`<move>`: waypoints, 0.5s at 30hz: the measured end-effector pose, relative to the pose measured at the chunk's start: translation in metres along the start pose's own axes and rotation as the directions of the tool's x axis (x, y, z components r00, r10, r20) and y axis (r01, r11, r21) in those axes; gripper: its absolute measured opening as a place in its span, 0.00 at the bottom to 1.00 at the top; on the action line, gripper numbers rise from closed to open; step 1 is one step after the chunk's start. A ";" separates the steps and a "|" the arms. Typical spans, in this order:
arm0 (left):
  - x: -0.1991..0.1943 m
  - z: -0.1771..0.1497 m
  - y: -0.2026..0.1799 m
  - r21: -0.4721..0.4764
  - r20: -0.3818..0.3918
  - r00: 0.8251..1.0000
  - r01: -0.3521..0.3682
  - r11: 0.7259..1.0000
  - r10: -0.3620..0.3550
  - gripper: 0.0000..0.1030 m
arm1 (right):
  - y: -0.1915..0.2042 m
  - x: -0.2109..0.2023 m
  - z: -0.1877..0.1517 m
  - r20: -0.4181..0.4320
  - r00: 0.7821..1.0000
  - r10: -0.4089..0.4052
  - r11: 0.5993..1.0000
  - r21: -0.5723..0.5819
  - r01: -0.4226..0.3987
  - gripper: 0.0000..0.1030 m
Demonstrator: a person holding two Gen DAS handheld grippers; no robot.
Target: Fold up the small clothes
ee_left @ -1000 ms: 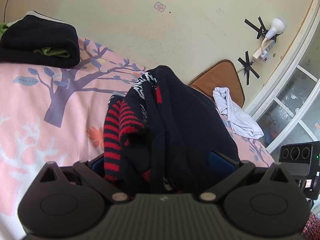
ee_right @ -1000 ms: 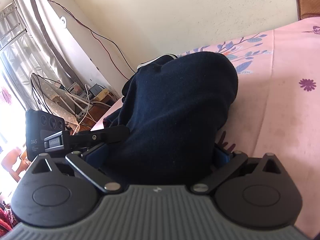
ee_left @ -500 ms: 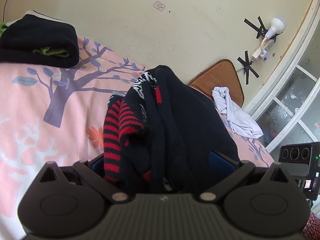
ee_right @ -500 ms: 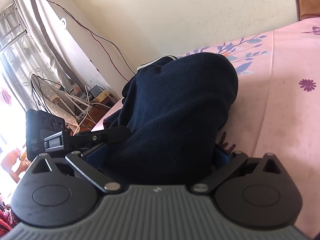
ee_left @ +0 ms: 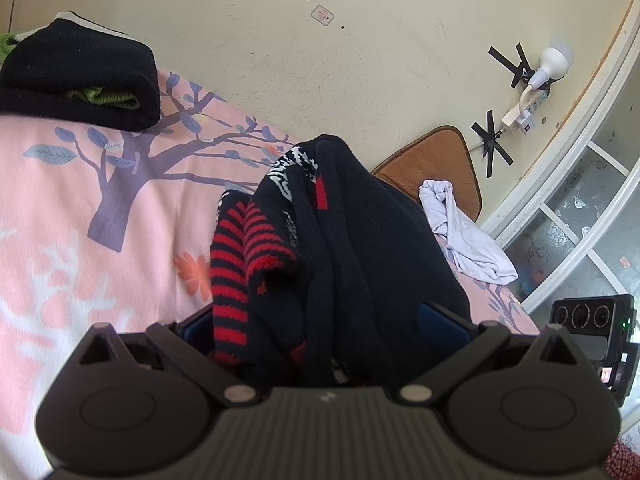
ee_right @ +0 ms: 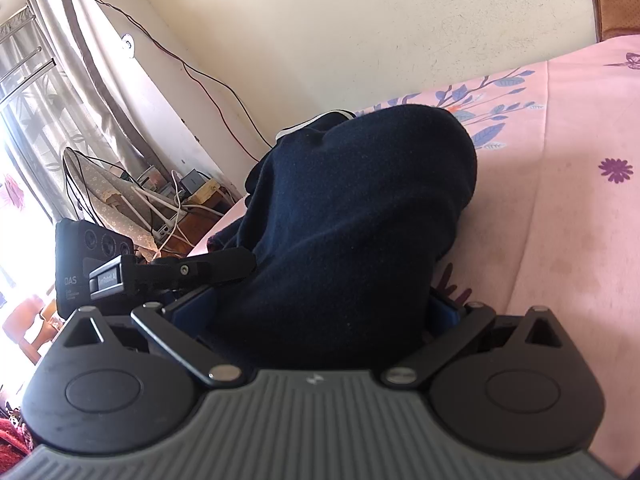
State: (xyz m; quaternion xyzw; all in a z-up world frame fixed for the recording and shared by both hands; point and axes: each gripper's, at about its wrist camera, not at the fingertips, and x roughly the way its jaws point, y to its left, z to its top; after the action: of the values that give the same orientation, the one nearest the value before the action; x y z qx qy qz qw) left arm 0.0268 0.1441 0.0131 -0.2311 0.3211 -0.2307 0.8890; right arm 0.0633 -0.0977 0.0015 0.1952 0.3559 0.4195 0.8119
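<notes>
Up close, the left tool (ee_left: 326, 324) is clamped on a dark sweater (ee_left: 360, 248) with a red-and-black striped cuff, its blue pads pressed against the bunched knit on both sides. The garment rises in a heap from between the fingers, above the pink bedsheet (ee_left: 60, 208) printed with a tree. The right tool (ee_right: 320, 312) likewise grips a thick fold of the sweater (ee_right: 352, 216), which fills most of its view and drapes over the pink sheet (ee_right: 560, 240). Farther back on the bed, near the wall, sits a folded black garment (ee_left: 80, 76) with a green item tucked inside it. A crumpled white cloth (ee_left: 460, 232) lies beside a brown cushion (ee_left: 436, 164) at the bed's far corner. A tangle of cables (ee_right: 168, 208) shows beyond the bed's edge in the right view.
</notes>
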 end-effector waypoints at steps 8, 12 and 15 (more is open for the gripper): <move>-0.001 0.000 0.002 -0.011 0.003 1.000 0.007 1.000 -0.007 1.00 | 0.000 0.000 0.000 0.000 1.000 0.000 1.000 0.000 0.000 1.00; -0.001 0.000 0.003 -0.019 0.005 1.000 0.012 1.000 -0.012 1.00 | 0.000 0.000 0.000 0.000 1.000 0.000 1.000 0.000 0.000 1.00; -0.001 0.000 0.003 -0.021 0.005 1.000 0.014 1.000 -0.014 1.00 | 0.000 0.000 0.000 0.000 1.000 0.000 1.000 0.000 0.000 1.00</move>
State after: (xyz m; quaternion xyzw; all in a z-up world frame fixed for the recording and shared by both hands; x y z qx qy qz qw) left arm 0.0268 0.1473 0.0117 -0.2431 0.3195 -0.2331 0.8857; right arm 0.0633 -0.0976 0.0015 0.1951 0.3557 0.4193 0.8121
